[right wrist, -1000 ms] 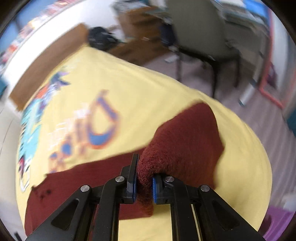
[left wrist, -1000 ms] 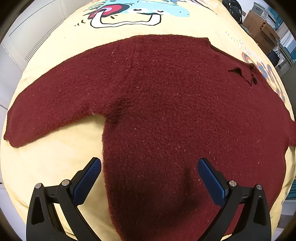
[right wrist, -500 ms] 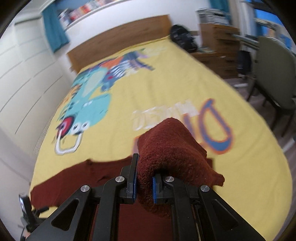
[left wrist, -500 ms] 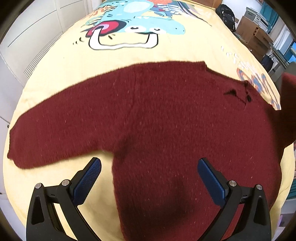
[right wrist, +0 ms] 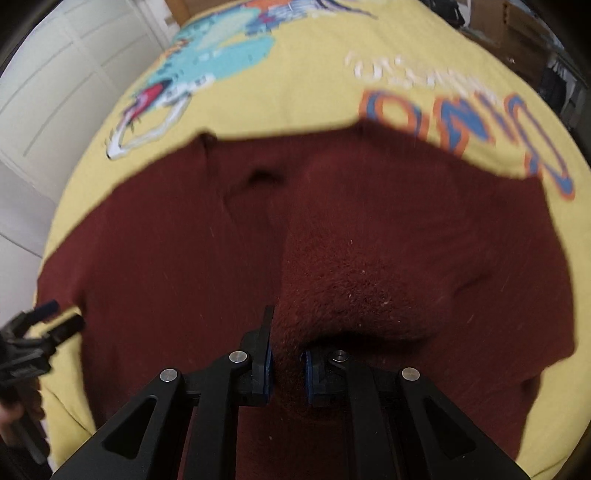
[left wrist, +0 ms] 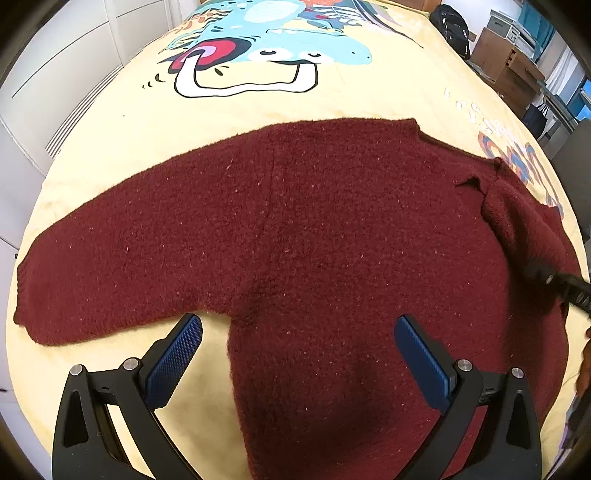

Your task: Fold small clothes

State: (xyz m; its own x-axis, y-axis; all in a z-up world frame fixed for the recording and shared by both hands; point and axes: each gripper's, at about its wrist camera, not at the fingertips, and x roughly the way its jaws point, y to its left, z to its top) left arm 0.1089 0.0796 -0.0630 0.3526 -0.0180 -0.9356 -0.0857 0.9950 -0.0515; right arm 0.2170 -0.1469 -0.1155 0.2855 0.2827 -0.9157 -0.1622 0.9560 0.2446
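A dark red knit sweater lies flat on a yellow bedspread. Its left sleeve stretches out to the left. My left gripper is open and empty, hovering above the sweater's lower body by the left armpit. My right gripper is shut on the right sleeve, which is folded in over the sweater's body. The right gripper also shows at the right edge of the left wrist view, and the left gripper at the left edge of the right wrist view.
The bedspread carries a cartoon print at the far end and orange-blue lettering on the right. White cupboard doors stand left of the bed. A brown cabinet and a dark bag stand at the far right.
My right gripper has carried the right sleeve inward and down over the sweater's body. My left gripper has drawn back slightly, so more of the bed shows.
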